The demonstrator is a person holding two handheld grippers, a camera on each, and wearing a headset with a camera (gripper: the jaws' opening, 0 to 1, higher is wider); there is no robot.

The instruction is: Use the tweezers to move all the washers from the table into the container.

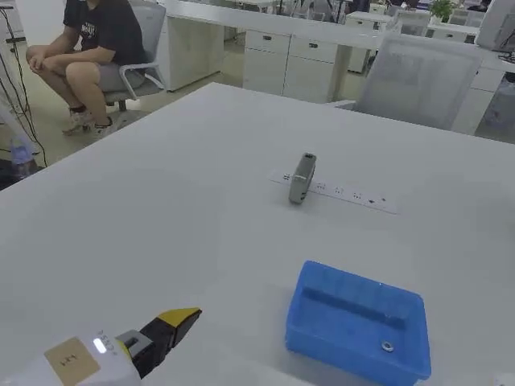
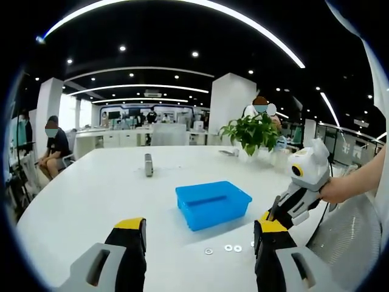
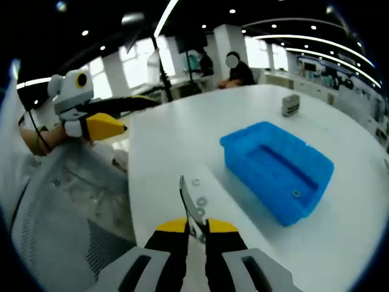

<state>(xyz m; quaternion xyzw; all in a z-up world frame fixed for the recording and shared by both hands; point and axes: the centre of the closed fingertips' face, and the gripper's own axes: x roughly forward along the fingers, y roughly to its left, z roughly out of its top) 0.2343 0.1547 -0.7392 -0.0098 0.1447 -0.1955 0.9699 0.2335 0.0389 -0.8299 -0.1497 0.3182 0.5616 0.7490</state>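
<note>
Jutting forward from right gripper point(image 3: 196, 229), tweezers point(image 3: 191, 207)

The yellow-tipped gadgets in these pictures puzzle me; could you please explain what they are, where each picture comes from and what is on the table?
They are two-jaw grippers that a person carries, one on each side. One picture comes from a headset camera; the round ones come from cameras riding on each gripper. The left gripper is open, holding nothing. The right gripper is shut on tweezers. On the white table stands a blue container with one washer inside; three washers lie loose near it.
</note>
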